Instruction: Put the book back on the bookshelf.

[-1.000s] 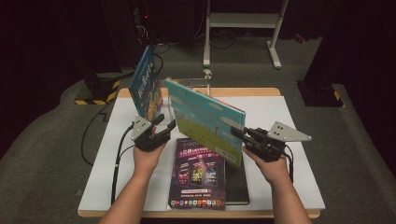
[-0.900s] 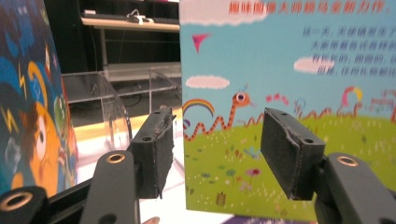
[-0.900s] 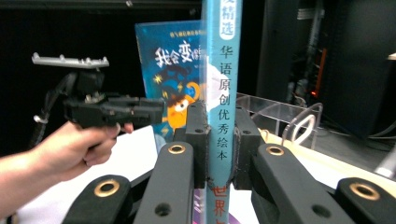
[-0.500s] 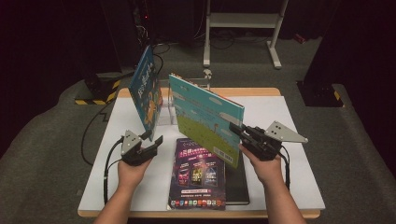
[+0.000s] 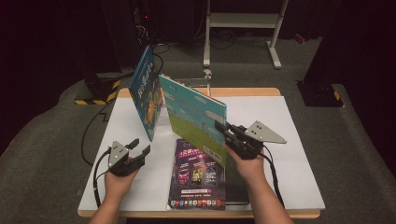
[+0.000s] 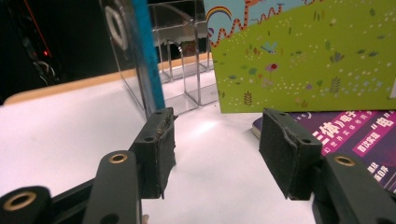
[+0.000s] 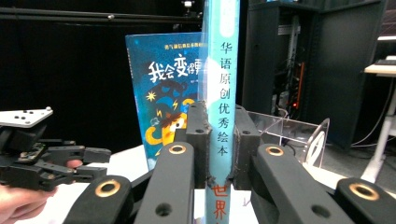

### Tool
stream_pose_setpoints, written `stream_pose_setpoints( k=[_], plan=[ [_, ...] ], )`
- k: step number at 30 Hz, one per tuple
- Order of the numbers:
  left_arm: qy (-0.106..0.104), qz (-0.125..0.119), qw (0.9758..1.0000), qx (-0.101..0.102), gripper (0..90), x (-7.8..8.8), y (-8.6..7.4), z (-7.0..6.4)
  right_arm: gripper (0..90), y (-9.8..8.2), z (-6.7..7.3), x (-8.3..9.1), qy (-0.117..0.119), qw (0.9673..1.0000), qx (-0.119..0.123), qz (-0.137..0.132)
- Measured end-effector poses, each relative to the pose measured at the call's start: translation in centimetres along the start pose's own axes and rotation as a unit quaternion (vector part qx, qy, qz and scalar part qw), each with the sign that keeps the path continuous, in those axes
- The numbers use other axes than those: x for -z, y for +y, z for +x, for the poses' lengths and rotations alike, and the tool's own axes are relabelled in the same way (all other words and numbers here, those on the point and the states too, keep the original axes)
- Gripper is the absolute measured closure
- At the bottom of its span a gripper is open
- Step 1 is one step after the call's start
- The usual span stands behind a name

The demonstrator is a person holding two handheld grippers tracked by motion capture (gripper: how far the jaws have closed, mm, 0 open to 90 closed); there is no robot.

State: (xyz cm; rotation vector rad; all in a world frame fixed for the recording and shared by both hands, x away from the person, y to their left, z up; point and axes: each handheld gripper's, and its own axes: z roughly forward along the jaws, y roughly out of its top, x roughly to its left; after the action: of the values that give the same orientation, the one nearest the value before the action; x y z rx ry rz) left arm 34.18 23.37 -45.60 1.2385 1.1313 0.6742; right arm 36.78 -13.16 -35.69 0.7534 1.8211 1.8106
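Observation:
A picture book with a green and teal cover (image 5: 196, 112) is held tilted above the table, and my right gripper (image 5: 222, 127) is shut on its spine. In the right gripper view the jaws clamp that teal spine (image 7: 223, 60) from both sides. A blue book (image 5: 147, 93) stands upright in a clear acrylic rack (image 6: 187, 56) at the back left. A purple book (image 5: 198, 175) lies flat at the front middle. My left gripper (image 5: 141, 145) hovers low at the front left, open, with nothing between its pads (image 6: 161, 149).
The white table top (image 5: 289, 140) has free room on its right side and around the left hand. The rack's clear dividers (image 7: 285, 130) stand behind the held book. A metal stand (image 5: 243, 28) and cables are on the floor beyond the table.
My left gripper has drawn away from the blue book, moving left, down and toward the person. The right gripper with the green book has shifted slightly left.

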Motion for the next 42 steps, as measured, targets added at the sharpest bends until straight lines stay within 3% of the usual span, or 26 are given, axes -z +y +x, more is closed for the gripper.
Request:
stream_pose_setpoints(
  k=[8, 21, 32, 37, 40, 42],
  plan=[
    [0.002, -0.005, 0.9997, 0.022, 45.5, 0.0, 0.0, 0.6, 81.0, -0.2, 0.8, -1.5, -0.01, 0.9999, 0.006, -0.002],
    [0.002, 0.003, 0.9997, 0.024, 45.5, 0.0, -0.3, 0.6, 81.1, -0.6, 1.6, -2.6, -0.019, 0.9996, 0.016, -0.014],
    [0.001, 0.007, 0.9997, 0.025, 45.5, -0.1, -0.4, 0.7, 80.9, -1.0, 1.7, -2.8, -0.032, 0.9992, 0.008, -0.024],
    [-0.003, 0.012, 0.9994, 0.031, 44.8, -0.1, -0.4, 0.5, 80.6, -0.7, 2.0, -3.2, -0.031, 0.9995, 0.006, -0.01],
    [-0.009, 0.016, 0.9993, 0.033, 44.2, -0.1, -0.4, 0.4, 80.3, -0.7, 2.0, -3.1, -0.038, 0.9992, -0.01, -0.004],
    [-0.011, 0.017, 0.9988, 0.045, 43.7, -0.2, -0.3, 0.3, 80.1, -0.7, 2.1, -3.1, -0.038, 0.9992, -0.012, -0.001]
  ],
)
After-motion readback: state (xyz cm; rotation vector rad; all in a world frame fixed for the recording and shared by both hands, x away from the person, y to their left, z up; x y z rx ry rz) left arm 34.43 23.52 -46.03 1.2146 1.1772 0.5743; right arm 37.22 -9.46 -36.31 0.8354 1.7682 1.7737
